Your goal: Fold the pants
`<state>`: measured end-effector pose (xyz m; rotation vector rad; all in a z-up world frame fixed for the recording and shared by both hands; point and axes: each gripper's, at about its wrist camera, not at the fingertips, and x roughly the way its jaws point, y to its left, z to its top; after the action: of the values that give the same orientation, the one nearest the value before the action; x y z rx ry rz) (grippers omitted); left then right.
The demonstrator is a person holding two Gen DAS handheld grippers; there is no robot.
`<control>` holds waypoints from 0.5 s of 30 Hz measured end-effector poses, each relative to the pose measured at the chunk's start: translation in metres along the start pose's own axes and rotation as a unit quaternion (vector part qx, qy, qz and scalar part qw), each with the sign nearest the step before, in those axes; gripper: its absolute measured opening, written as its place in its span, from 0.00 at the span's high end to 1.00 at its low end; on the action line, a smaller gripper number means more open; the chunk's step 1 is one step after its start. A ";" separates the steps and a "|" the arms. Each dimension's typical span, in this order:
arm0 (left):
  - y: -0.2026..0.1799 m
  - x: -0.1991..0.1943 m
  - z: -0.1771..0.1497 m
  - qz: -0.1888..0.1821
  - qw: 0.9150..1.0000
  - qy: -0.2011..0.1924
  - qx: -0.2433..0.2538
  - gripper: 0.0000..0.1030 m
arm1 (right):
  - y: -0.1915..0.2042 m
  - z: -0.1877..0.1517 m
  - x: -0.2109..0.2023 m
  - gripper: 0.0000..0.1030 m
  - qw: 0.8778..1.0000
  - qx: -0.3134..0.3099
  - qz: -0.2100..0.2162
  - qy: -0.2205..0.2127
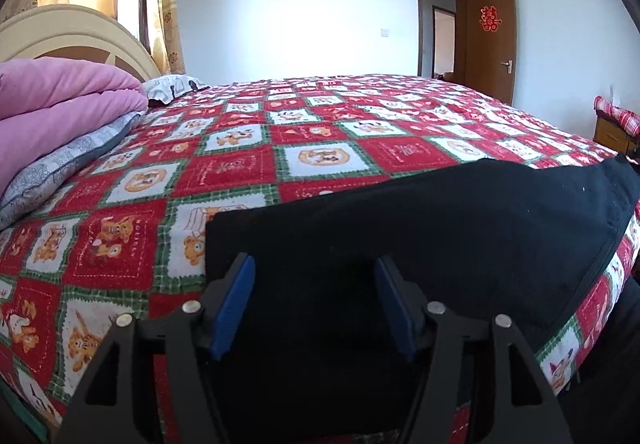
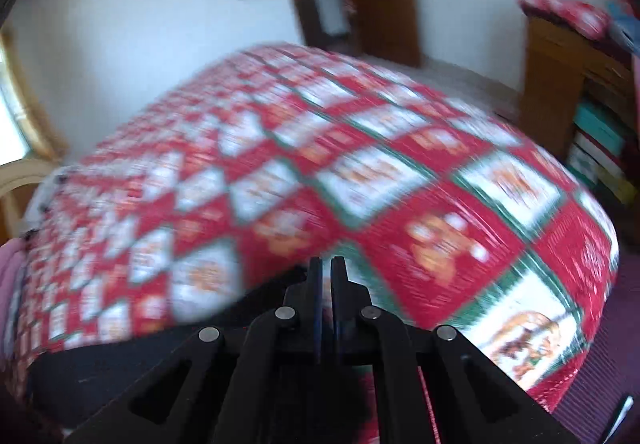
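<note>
Black pants (image 1: 420, 228) lie flat on the red patterned bedspread (image 1: 240, 164), along the bed's near edge. My left gripper (image 1: 314, 276) is open, its blue-padded fingers (image 1: 234, 304) spread just above the pants' left part, holding nothing. In the blurred right wrist view my right gripper (image 2: 327, 268) has its fingers pressed together with black cloth of the pants (image 2: 120, 364) trailing off to the left below it. The cloth reaches up to the fingers, so the gripper looks shut on the pants' edge.
A folded pink quilt (image 1: 52, 104) and a grey pillow (image 1: 60, 172) lie at the bed's head, left. A brown door (image 1: 490, 40) stands open at the far wall. A wooden shelf with books (image 2: 580, 116) stands right of the bed.
</note>
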<state>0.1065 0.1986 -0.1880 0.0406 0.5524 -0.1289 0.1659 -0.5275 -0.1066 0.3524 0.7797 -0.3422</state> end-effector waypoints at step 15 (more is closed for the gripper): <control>0.026 -0.025 -0.010 0.048 0.999 0.016 -0.010 0.36 | 0.007 -0.052 -0.066 0.56 0.997 -0.016 0.026 -0.070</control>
<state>0.0837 0.2276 -0.1831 0.0508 0.5825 -0.0284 0.0930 -0.4880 -0.0917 0.3148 0.6365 -0.3012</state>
